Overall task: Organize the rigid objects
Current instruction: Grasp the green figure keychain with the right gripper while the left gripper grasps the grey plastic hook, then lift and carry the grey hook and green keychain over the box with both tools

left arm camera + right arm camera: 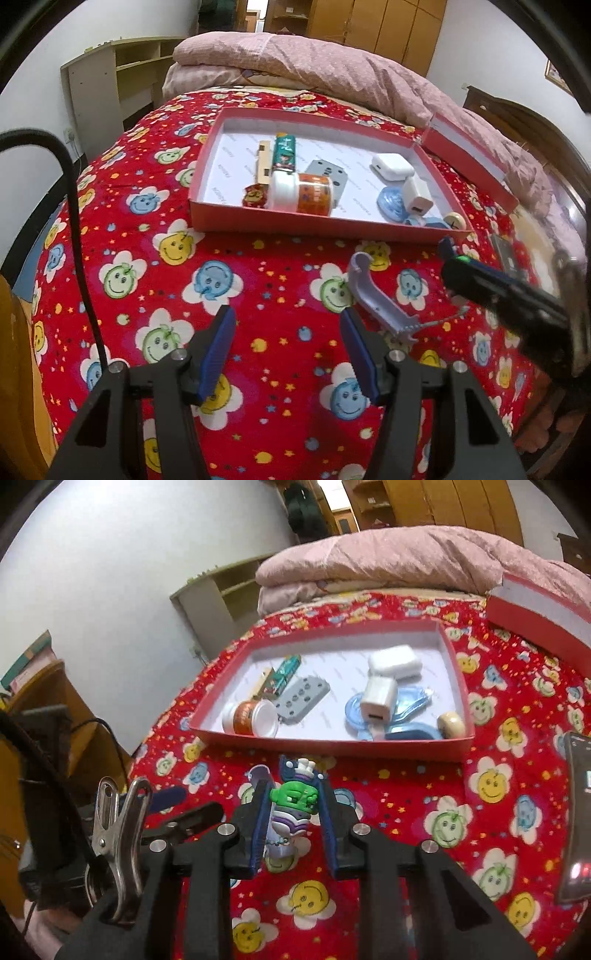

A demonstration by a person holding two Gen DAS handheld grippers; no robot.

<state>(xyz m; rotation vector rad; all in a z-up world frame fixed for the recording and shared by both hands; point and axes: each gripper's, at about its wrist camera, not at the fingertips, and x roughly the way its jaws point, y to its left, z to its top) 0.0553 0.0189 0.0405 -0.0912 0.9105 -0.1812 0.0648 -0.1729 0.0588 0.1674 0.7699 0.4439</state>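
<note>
Rigid objects are being gathered into a shallow red tray [332, 744] on a bed with a red smiley-print quilt [480, 812]. Seen from the right wrist, the tray sits at 12 o'clock, beyond the gripper. It already holds a white case [394, 661], a white charger cube [377, 700], a grey plate with holes [303, 698], an orange jar [252, 718] lying on its side, a green tube [286, 672] and some blue plastic pieces.

The right gripper [294, 779] has its jaws narrowed on a small toy figure [293, 808] with a green face, carried just short of the tray's near wall. The left gripper [288, 314] hangs with jaws half open and empty; a grey hook-shaped part [373, 291] lies on the quilt at its 1 o'clock.

Judging from this, the step in hand is carrying the figure to the tray. Next it needs moving over the near wall to a bare patch, then the jaws opening.
</note>
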